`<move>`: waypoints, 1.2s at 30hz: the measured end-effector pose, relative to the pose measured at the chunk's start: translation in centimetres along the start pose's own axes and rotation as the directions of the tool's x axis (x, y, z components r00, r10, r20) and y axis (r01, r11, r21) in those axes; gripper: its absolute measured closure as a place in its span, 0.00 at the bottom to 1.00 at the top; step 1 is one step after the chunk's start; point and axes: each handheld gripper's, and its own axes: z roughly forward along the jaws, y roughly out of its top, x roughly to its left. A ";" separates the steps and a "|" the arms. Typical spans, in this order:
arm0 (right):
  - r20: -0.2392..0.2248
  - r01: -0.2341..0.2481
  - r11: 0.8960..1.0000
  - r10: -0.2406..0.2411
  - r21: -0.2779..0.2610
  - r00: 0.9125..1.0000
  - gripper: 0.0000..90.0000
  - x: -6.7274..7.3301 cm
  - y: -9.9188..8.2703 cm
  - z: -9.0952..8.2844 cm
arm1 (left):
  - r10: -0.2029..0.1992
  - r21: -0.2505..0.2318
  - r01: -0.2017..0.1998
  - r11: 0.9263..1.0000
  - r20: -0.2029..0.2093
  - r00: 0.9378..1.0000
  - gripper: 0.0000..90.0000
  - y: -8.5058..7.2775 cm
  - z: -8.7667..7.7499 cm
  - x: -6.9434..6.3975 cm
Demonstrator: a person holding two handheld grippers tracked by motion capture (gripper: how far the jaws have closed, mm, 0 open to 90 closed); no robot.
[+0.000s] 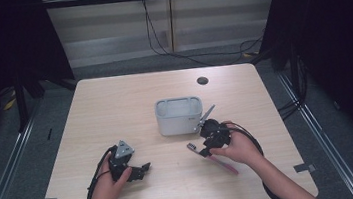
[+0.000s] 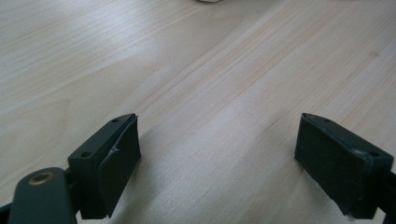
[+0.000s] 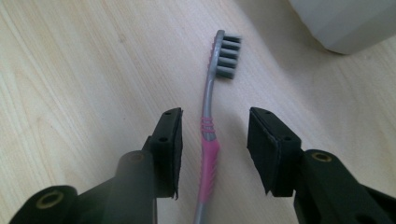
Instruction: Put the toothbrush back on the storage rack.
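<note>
A toothbrush point(image 3: 208, 154) with a pink and grey handle and grey bristles lies flat on the wooden table point(image 1: 115, 106). In the high view the toothbrush point(image 1: 222, 163) sits in front of a light grey holder point(image 1: 179, 115), with its head toward the holder. My right gripper point(image 3: 215, 122) is open and low over the table, one jaw on each side of the handle without touching it. In the high view my right gripper point(image 1: 205, 149) is just right of the holder's front. My left gripper point(image 1: 145, 169) rests at the front left, and in its own view the left gripper point(image 2: 217, 140) is open over bare wood.
The holder's pale wall point(image 3: 345, 23) stands close beyond the brush head. A dark round cable hole point(image 1: 202, 80) lies near the table's far edge. Black cables trail from both grippers toward the table's front edge.
</note>
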 end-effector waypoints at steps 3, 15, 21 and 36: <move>0.001 0.007 1.000 -0.007 0.006 1.000 0.67 0.2 0.1 0.3 | -0.001 0.001 0.001 1.000 0.000 1.000 0.15 0.0 0.0 0.0; -0.005 0.028 0.999 -0.028 0.031 1.000 0.73 0.3 0.6 1.2 | -0.001 0.001 0.001 1.000 0.001 1.000 0.15 0.0 0.0 0.0; 0.001 0.031 0.999 -0.031 0.042 1.000 0.74 0.3 0.9 1.5 | -0.001 0.001 0.001 1.000 0.001 1.000 0.15 0.0 0.0 0.0; 0.026 0.053 0.992 -0.056 0.110 0.998 0.83 0.7 1.3 2.3 | -0.001 0.000 0.001 1.000 0.001 1.000 0.15 0.0 0.0 0.0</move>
